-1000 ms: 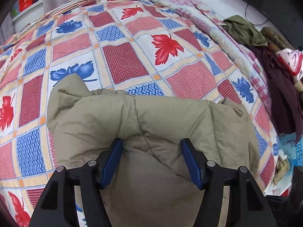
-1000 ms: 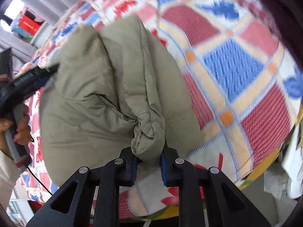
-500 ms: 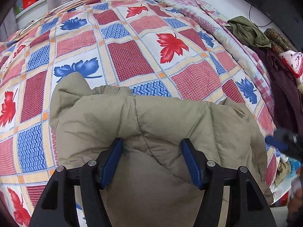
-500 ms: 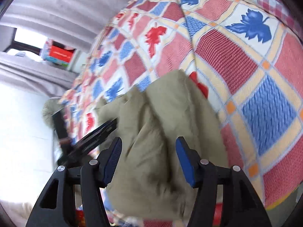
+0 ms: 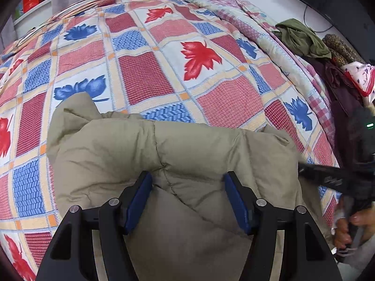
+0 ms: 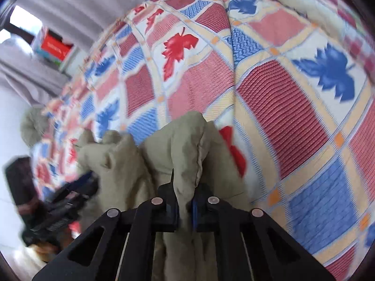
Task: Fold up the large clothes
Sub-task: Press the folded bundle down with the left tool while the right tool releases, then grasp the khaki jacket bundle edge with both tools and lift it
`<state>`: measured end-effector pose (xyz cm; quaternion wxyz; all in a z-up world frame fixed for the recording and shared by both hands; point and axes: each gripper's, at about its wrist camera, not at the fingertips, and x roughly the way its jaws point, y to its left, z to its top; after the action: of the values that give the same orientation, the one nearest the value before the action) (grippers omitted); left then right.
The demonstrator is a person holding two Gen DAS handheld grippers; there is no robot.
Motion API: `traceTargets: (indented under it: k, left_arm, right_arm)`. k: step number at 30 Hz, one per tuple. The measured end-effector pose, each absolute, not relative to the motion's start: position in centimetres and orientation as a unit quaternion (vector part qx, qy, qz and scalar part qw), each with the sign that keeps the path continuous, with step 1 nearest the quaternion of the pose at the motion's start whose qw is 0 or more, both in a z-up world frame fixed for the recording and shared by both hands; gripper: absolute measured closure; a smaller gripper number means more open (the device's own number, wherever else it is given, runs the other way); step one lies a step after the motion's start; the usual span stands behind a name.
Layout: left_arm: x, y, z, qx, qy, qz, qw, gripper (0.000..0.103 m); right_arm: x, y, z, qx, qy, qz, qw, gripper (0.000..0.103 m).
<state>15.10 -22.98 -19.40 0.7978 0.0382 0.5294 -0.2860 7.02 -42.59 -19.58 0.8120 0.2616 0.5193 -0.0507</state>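
On the bed (image 5: 145,70), the right gripper (image 6: 185,201) is pinching the jacket (image 5: 187,154); the left gripper (image 5: 187,199) is gaping wide over it.

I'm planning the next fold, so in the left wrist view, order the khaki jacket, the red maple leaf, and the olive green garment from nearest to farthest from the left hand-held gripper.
1. khaki jacket: right at the left hand-held gripper, between its open fingers.
2. red maple leaf: mid-bed, ahead.
3. olive green garment: far right, past the bed's edge.
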Motion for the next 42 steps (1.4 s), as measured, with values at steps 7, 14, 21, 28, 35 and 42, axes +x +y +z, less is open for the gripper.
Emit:
traceTargets:
  k: [7,14,21,28,35,42]
  left_arm:
    - [15.2,-23.0,-19.8,0.046,0.534,-0.286,0.795,0.038]
    - [15.0,-22.9,-19.7,0.042,0.532,-0.283,0.797,0.038]
    - [14.1,-24.3,-20.2,0.070,0.524,-0.276,0.802,0.038]
    - [13.6,-24.8,-20.7,0.086,0.519,-0.269,0.807,0.032]
    - [13.8,-24.3,-20.6,0.077,0.520,-0.269,0.807,0.032]
    - [13.4,-23.2,-18.8,0.073,0.525,-0.277,0.801,0.032]
  right_arm:
    - [5.1,-45.6,-21.2,0.306,0.522,-0.088,0.791,0.084]
    - [5.1,-43.4,-17.2,0.362,0.474,0.033,0.802,0.037]
    - [8.9,-41.1,-22.8,0.373,0.534,-0.002,0.758,0.094]
    - [8.0,-41.7,-24.4,0.333,0.550,-0.034,0.766,0.097]
    - [3.4,-39.2,-17.4,0.286,0.522,-0.010,0.804,0.097]
    - [-1.1,-35.7,-19.6,0.257,0.570,-0.008,0.780,0.097]
